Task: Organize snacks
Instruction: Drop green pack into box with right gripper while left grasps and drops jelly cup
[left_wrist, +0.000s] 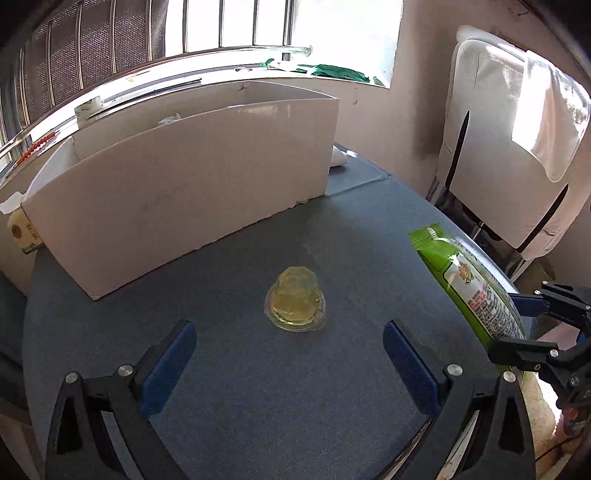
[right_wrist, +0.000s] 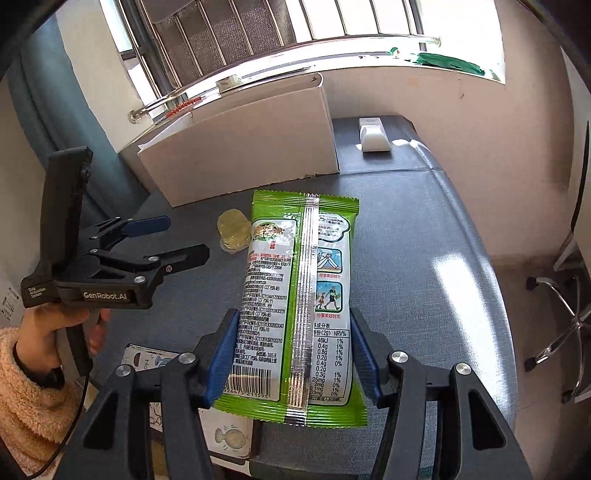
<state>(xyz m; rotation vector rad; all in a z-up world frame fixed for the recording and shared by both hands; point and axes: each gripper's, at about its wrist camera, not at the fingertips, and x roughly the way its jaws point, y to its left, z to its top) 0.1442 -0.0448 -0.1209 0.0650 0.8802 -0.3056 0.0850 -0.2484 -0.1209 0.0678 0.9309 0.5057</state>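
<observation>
Right gripper (right_wrist: 291, 354): blue pads press both long edges of the green snack packet (right_wrist: 301, 295), jaws about half closed on it. The packet is held lifted above the blue table top (right_wrist: 424, 258), back side up, with the barcode end nearest the camera and the crimped far end pointing toward the white cardboard box (right_wrist: 240, 155). In the left wrist view the same packet (left_wrist: 469, 284) shows at the right edge, with the right gripper's black linkage (left_wrist: 535, 332) clamped on it.

Left gripper (left_wrist: 290, 369): jaws stand wide apart, nothing between the pads. The clear jelly cup (left_wrist: 295, 302), yellowish, sits on the table just ahead of the fingertips, roughly centred on the gap, untouched. Seen from the right wrist camera, the cup (right_wrist: 232, 230) lies just beside the packet's left edge, partly hidden by it.

Surroundings: the box (left_wrist: 184, 184) stands open-topped beyond the cup, its long wall facing the grippers; contents mostly hidden. A small white object (right_wrist: 375, 134) sits on the table to the right of the box. A carton with a yellow-green label (left_wrist: 26, 232) is at the box's left end. A white-covered chair (left_wrist: 517, 147) stands off the table's right side.

Pose: both grippers point downward at a slant. The left gripper (right_wrist: 173, 240) is held in a hand (right_wrist: 51, 332) with a fuzzy cream sleeve (right_wrist: 33, 398).
</observation>
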